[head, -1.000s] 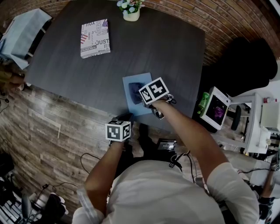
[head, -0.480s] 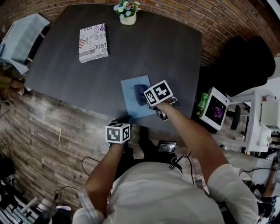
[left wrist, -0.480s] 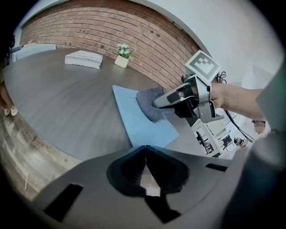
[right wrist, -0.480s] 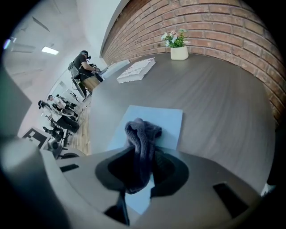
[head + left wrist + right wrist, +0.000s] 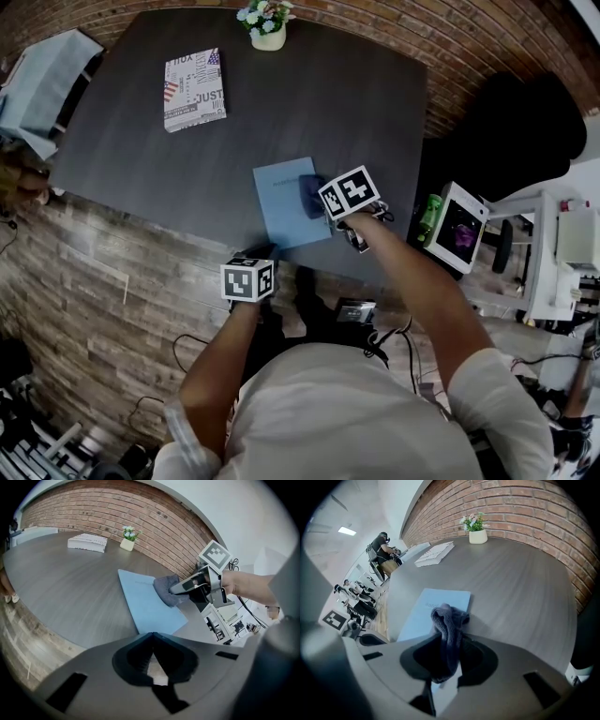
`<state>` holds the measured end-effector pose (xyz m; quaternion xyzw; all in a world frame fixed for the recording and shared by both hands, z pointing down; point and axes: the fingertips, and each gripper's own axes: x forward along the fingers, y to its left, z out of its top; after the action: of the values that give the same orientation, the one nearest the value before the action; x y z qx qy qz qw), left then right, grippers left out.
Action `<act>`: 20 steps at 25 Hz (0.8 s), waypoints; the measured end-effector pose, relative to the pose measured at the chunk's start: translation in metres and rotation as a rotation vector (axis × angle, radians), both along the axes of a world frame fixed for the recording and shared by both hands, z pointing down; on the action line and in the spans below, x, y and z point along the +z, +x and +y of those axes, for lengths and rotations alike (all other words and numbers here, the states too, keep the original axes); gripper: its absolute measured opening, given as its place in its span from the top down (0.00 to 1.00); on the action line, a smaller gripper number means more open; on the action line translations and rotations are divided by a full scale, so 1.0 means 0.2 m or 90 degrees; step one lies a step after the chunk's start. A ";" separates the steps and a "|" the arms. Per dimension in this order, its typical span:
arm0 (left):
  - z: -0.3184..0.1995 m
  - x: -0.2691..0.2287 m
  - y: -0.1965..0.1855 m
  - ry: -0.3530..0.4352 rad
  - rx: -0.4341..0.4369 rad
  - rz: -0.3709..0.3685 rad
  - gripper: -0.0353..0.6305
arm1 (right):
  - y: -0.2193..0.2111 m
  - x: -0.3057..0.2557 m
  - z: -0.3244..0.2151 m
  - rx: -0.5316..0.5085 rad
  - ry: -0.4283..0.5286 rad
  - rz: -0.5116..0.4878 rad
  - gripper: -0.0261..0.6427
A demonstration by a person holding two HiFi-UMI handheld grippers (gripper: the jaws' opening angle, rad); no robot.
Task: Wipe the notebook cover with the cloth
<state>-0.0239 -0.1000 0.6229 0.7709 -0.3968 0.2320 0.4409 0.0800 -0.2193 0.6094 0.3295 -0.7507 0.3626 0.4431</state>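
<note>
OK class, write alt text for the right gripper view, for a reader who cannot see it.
The right gripper is shut on a dark grey cloth, whose bunched end sits over a light blue notebook on a dark table. Beyond lie a printed book and a small flower pot, before a brick wall.

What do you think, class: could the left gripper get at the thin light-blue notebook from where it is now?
Probably yes. The left gripper, shut and empty, points at the light-blue notebook with only dark table between them. The right gripper holds its grey cloth at the notebook's right edge, out of the way.
</note>
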 end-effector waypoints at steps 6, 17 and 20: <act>0.00 0.00 0.00 0.000 0.002 -0.007 0.93 | 0.10 -0.01 -0.02 0.007 0.010 0.031 0.82; 0.02 -0.02 -0.01 0.006 0.010 -0.016 0.93 | 0.27 -0.13 -0.05 0.011 0.071 0.096 0.82; 0.03 -0.02 -0.01 0.008 0.010 -0.013 0.93 | 0.20 -0.17 -0.04 0.001 0.081 0.075 0.82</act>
<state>-0.0268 -0.0937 0.6187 0.7744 -0.3966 0.2409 0.4301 0.1208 -0.2269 0.5749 0.3785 -0.7445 0.2943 0.4646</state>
